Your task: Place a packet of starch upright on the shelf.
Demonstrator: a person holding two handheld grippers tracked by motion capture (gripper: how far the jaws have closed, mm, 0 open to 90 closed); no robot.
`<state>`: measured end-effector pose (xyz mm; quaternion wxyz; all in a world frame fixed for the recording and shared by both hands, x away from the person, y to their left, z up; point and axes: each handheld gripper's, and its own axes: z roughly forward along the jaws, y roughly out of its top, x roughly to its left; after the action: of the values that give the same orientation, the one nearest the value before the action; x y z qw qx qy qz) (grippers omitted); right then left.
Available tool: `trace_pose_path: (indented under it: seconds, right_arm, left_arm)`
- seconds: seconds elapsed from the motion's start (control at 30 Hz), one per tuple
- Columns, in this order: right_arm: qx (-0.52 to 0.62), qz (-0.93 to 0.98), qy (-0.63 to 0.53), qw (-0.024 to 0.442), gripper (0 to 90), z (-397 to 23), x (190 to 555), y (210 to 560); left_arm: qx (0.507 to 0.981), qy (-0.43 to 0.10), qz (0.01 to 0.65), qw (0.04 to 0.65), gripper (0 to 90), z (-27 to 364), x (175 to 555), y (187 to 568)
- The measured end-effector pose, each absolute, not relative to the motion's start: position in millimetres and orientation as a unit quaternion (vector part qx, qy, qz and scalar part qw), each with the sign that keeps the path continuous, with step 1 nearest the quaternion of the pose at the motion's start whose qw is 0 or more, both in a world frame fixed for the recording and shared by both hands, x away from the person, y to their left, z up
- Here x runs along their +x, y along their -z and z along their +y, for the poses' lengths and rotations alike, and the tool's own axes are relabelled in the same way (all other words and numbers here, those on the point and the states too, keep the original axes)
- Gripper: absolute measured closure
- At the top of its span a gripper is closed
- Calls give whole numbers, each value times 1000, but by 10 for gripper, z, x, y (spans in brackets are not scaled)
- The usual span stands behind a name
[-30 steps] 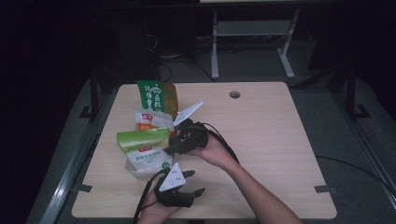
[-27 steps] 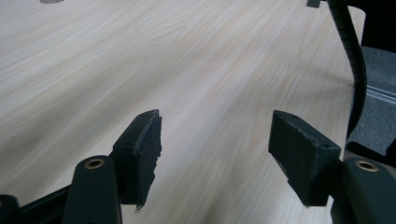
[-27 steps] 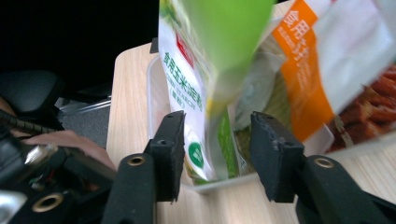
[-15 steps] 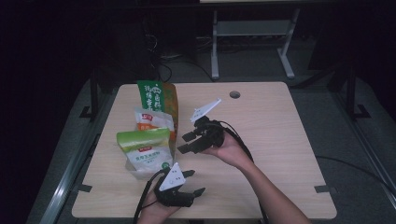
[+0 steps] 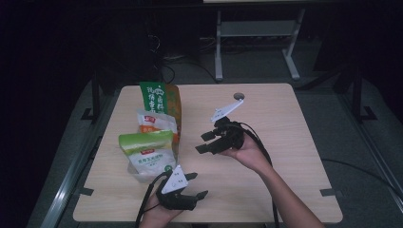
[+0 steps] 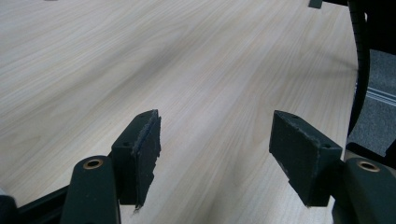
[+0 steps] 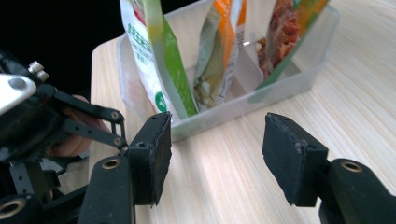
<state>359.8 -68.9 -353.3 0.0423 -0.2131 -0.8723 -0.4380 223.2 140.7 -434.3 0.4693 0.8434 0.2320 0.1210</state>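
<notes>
While backing off rightward from clear bin at counter's left, right gripper empty, jaws just spread. Green-topped pouch now standing in bin's near slot, released. Left gripper idle, agape, empty. Placement likely complete.

Black fingers, seemingly foam-padded

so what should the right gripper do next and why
Probably ease the right gripper clear of the clear bin, toward bare table. Its jaws have just been opening and nothing is between them. All three snack bags, including the green and white bag, stand upright in the bin, so placing looks finished. The left gripper rests open.
</notes>
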Motion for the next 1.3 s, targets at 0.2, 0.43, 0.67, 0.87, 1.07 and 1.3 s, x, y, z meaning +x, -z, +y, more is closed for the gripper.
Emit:
trace_pose_path:
  seconds: [0.2,0.43,0.67,0.87,1.07,1.3]
  right_arm:
    - [-226,-873,431,31,393,-832,3601,3571]
    - [-246,-870,427,24,381,-1015,3600,3625]
    - [-258,-871,418,15,359,-1150,3594,3671]
    - [-273,-869,412,13,344,-1265,3591,3747]
    - [-283,-870,403,15,362,-1366,3551,3788]
    - [-302,-865,401,7,342,-1520,3500,3852]
  left_arm:
    - [842,-124,235,470,326,1417,2239,4341]
    - [843,-122,234,468,325,1416,2237,4339]
    - [843,-121,235,468,318,1423,2249,4337]
    - [842,-119,238,469,315,1422,2246,4340]
    - [844,-122,238,465,315,1425,2251,4338]
    - [846,-126,236,461,312,1430,2255,4336]
